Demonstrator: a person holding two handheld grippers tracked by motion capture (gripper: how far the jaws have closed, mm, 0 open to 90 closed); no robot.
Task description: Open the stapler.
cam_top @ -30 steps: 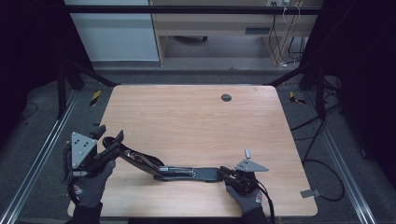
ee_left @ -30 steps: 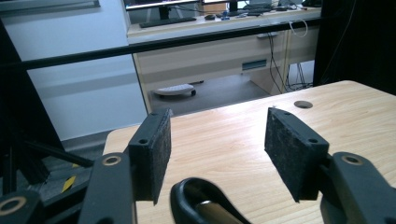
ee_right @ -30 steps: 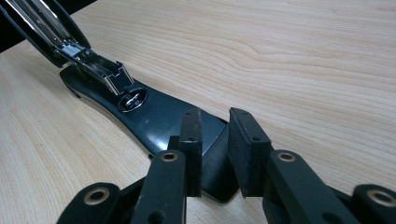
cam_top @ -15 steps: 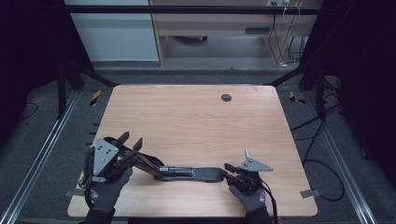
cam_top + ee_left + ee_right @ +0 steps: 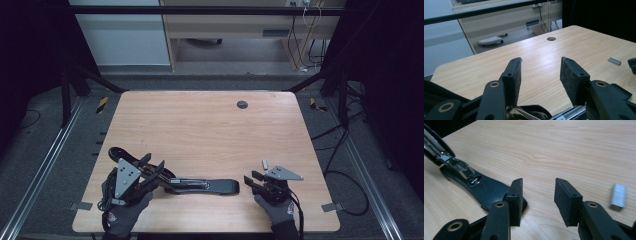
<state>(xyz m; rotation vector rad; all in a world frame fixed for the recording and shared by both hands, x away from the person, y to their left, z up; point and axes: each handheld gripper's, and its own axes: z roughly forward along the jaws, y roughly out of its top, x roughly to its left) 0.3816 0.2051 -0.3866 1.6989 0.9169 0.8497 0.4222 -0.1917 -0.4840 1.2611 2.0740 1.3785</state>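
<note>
high view: both gloved hands low at the near edge, jaws apart by the opened stapler [image 5: 200, 185]

I'm looking down on my tabletop [image 5: 210, 125], light wood grain, rounded corners, with a small round cable hole [image 5: 242, 104] near its far edge. Grey carpet floor [image 5: 60, 165] runs all around it. Metal rails [image 5: 40, 175] lie along the floor on both sides, and there's a strip of yellow-and-black tape [image 5: 102, 104] off the far left corner. Beyond the far edge I see a pale cabinet [image 5: 125, 35] and a beige desk [image 5: 225, 25], cables [image 5: 305, 30] hanging beside it. Black curtains [image 5: 30, 60] close in left and right. A dark bar [image 5: 200, 10] crosses overhead. Soft, dim light.
</note>
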